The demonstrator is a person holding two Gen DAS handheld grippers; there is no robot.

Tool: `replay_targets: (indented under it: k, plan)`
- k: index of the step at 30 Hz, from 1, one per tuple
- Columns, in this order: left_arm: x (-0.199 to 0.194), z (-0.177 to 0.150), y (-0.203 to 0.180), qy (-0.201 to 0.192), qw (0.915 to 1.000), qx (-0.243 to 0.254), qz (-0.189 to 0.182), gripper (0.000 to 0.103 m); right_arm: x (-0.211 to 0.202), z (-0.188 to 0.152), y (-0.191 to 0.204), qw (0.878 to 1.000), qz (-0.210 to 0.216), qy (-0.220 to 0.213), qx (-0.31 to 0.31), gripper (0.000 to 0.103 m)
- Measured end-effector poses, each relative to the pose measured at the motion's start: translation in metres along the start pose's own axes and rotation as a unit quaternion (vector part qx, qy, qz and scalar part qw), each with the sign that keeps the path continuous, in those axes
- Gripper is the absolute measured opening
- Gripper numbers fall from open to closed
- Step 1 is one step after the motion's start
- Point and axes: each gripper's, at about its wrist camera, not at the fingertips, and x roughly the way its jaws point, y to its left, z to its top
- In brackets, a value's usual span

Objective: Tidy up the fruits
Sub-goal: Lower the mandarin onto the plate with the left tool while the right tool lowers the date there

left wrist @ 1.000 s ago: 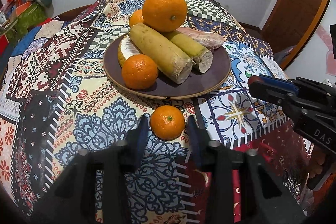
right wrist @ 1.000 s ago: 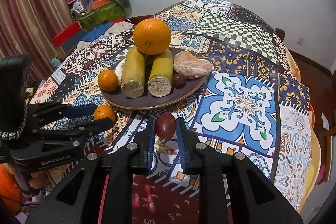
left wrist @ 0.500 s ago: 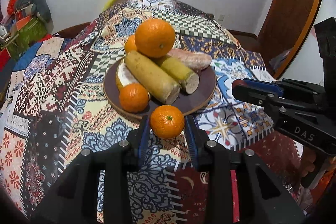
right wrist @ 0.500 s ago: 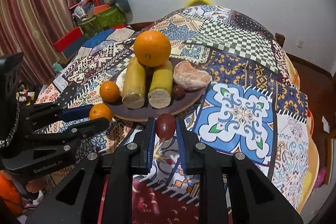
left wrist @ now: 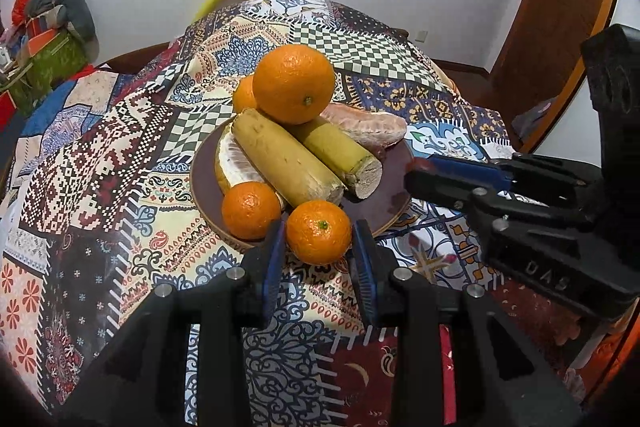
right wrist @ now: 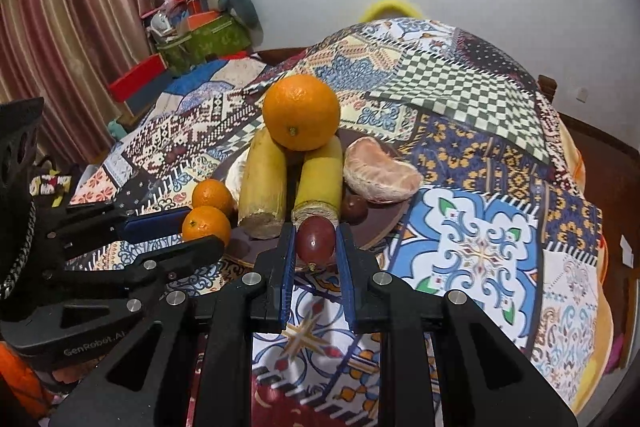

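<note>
My left gripper is shut on a small mandarin and holds it over the near rim of the brown plate. My right gripper is shut on a dark red fruit at the plate's near edge. On the plate lie two yellow sugarcane pieces, a big orange on top, a mandarin, pomelo pieces and another dark fruit. Each gripper shows in the other's view: the right one, the left one.
The round table carries a patchwork cloth. A yellow chair back stands behind it. Boxes and clutter sit at the far left by a curtain. A wooden door is at the right.
Both grippers have lifted their fruits off the cloth and moved forward to the plate. The mandarin and the dark red fruit now hang at the plate's near rim.
</note>
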Motion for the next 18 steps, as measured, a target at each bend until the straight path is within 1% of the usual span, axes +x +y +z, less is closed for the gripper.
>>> replay_targets:
  k: [5,8,11,13,14,15,16,18]
  plan:
    - [0.005,-0.001,0.003,0.007,1.0,-0.005,0.002,0.034,0.011,-0.001,0.001,1.0,0.004,0.009,-0.005,0.018]
    - [0.006,-0.001,0.005,0.008,0.9999,-0.012,-0.004,0.034,0.015,-0.001,0.0,1.0,0.004,0.012,-0.001,0.018]
    - [0.005,0.0,0.005,0.01,0.9999,-0.012,-0.005,0.036,0.019,-0.001,-0.003,1.0,0.014,0.022,0.008,0.019]
    - [0.005,-0.001,0.004,0.01,0.9999,-0.01,-0.003,0.038,0.021,-0.002,-0.004,0.999,0.016,0.026,0.012,0.019]
    - [0.004,-0.001,0.004,0.009,0.9999,-0.011,-0.002,0.042,0.021,-0.002,-0.004,0.999,0.015,0.026,0.013,0.02]
    - [0.004,-0.001,0.003,0.008,0.9999,-0.011,-0.001,0.044,0.021,-0.002,-0.005,1.0,0.013,0.024,0.013,0.022]
    - [0.003,0.0,0.003,0.008,0.9999,-0.01,0.0,0.044,0.02,-0.002,-0.005,1.0,0.012,0.023,0.015,0.025]
    - [-0.001,0.0,0.002,0.004,0.9999,-0.009,-0.002,0.044,0.017,-0.001,-0.005,1.0,0.013,0.02,0.017,0.025]
